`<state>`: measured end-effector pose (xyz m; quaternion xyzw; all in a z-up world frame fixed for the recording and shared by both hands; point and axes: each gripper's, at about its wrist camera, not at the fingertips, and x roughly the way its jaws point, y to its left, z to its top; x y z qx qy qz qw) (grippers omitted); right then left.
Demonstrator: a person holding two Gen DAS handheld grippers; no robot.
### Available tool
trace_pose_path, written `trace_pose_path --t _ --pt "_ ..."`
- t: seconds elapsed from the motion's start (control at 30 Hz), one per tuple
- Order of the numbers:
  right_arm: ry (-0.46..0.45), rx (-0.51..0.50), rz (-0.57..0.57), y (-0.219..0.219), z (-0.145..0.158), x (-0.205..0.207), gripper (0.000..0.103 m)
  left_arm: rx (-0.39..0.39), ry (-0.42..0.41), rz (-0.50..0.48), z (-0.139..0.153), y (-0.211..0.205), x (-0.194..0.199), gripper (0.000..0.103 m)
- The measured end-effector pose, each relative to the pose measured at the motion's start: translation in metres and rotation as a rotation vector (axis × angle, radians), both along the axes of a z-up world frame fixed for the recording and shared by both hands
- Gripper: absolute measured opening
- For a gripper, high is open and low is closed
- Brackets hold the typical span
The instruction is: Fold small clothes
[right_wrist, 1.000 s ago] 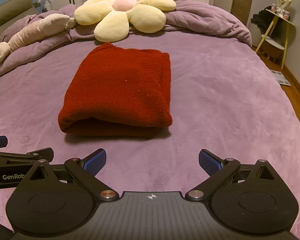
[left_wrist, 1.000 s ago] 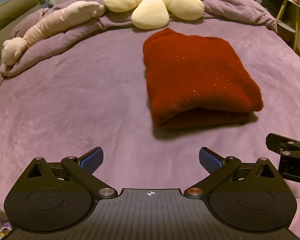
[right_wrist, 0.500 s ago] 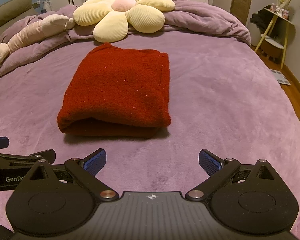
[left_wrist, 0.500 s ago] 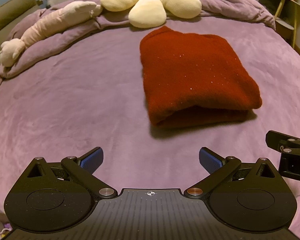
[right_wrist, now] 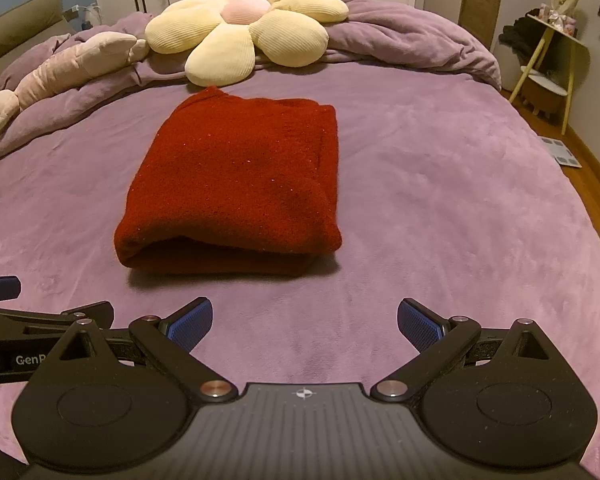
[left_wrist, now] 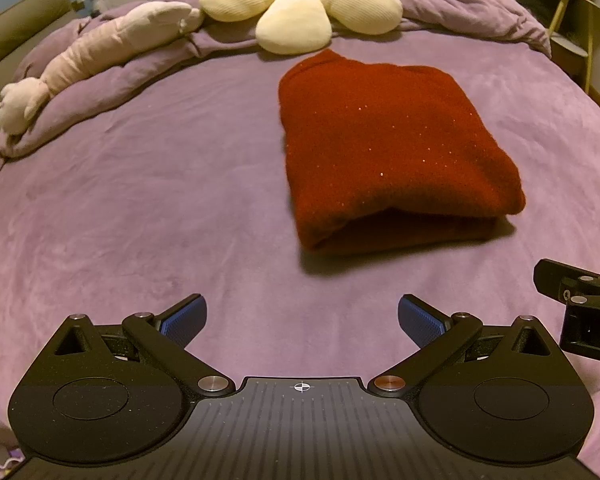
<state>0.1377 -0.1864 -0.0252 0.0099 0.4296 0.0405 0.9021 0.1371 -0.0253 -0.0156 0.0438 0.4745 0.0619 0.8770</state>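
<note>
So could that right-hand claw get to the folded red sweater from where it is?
Probably yes. The right gripper is open, and only bare purple blanket lies between it and the red sweater; the left gripper sits off to the side.

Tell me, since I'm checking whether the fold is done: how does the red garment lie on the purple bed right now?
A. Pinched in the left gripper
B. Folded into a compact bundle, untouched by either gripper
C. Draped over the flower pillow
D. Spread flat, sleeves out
B: the red garment lies folded on the bed, with the left gripper and right gripper open and short of it.
</note>
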Motion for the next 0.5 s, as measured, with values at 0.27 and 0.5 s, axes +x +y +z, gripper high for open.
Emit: trace_pose_path --t 0.27,0.5 --pt "-0.001 0.005 -0.003 -0.0008 -0.0011 -0.0015 0.099 0.034 -0.007 -0.007 -0.0034 -0.0024 -0.0008 0.103" --pt "0.001 0.009 -0.009 -0.0024 -0.0031 -0.0016 0.099 0.033 -0.021 -0.031 -0.0038 -0.0056 -0.0033 0.103"
